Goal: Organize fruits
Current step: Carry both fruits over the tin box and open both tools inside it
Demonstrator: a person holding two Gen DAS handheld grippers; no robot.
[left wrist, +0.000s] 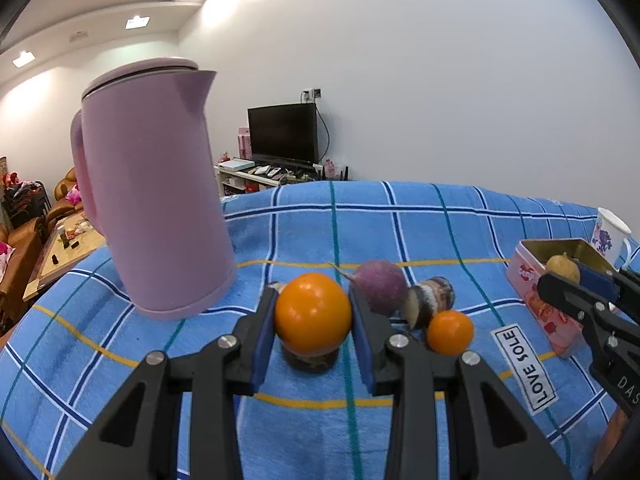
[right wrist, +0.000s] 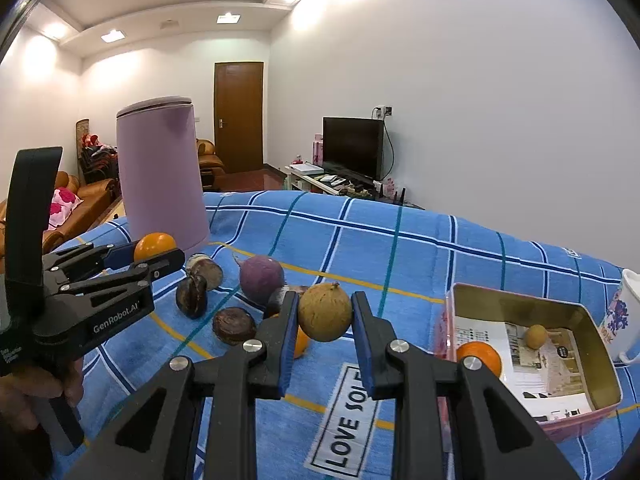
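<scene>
Fruits sit on a blue checked cloth [right wrist: 400, 248], and two are held up in the claws. Closest, the left gripper [left wrist: 313, 320] squeezes a big orange [left wrist: 313, 314] tight between its blue pads. The right gripper [right wrist: 325, 314] squeezes a round brown fruit [right wrist: 325, 312] the same way. Just behind them lie a small orange [left wrist: 450, 332], some dark brown fruits [right wrist: 192, 296] and a purple round one [right wrist: 262, 276]. Off to the right is a pink tin box [right wrist: 520, 300] with another orange [right wrist: 482, 354] and a little brown fruit [right wrist: 536, 336] inside. A white mug [right wrist: 624, 320] stands beside the box. Farther back stands a tall pink kettle [left wrist: 156, 200].
</scene>
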